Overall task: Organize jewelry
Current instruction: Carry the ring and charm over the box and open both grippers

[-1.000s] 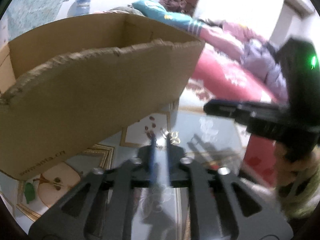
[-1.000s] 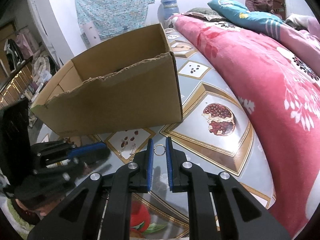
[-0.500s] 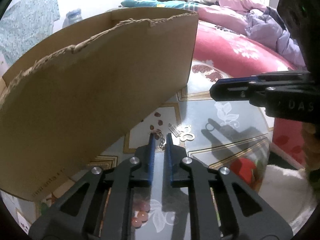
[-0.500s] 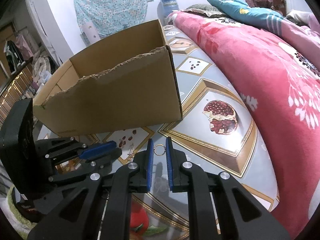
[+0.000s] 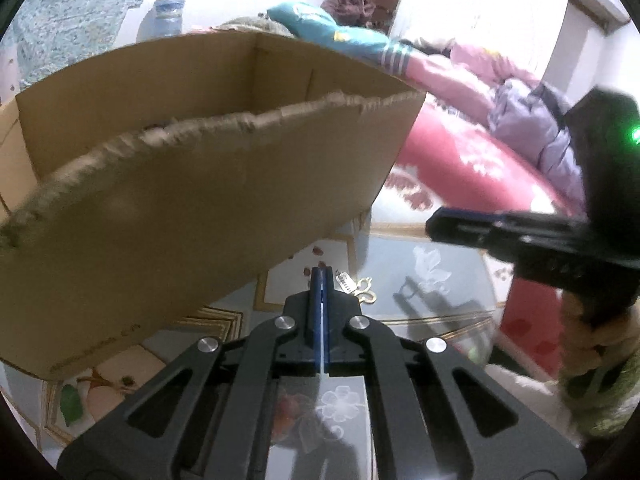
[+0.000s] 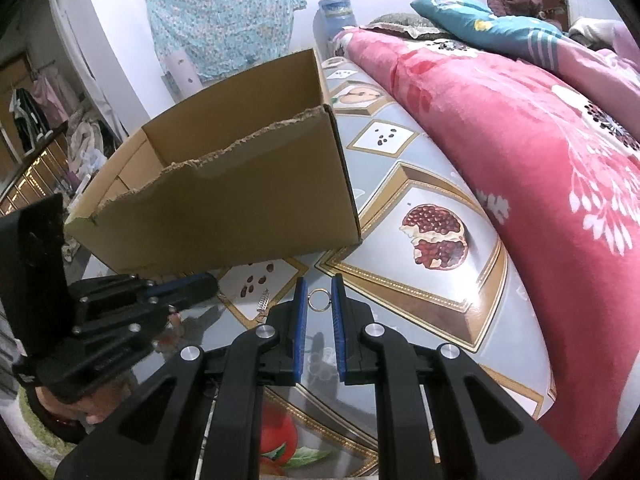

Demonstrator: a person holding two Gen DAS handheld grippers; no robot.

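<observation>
Right wrist view: right gripper [image 6: 320, 300] pinches ring [image 6: 319, 299], left gripper [image 5: 321, 276] pressed together, cardboard box [image 6: 240, 200] unfilled, hairpin [image 5: 346, 280] left on worktop [image 6: 420, 280].

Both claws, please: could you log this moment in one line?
right claw: shut on ring | left claw: shut | cardboard box: open-topped, beyond both

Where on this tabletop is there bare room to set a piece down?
Free: the pomegranate panel between the brown cardboard box and the pink floral blanket. Crowded: in front of the box, where the silver ring, silver clip and both hand-held grippers sit.
</observation>
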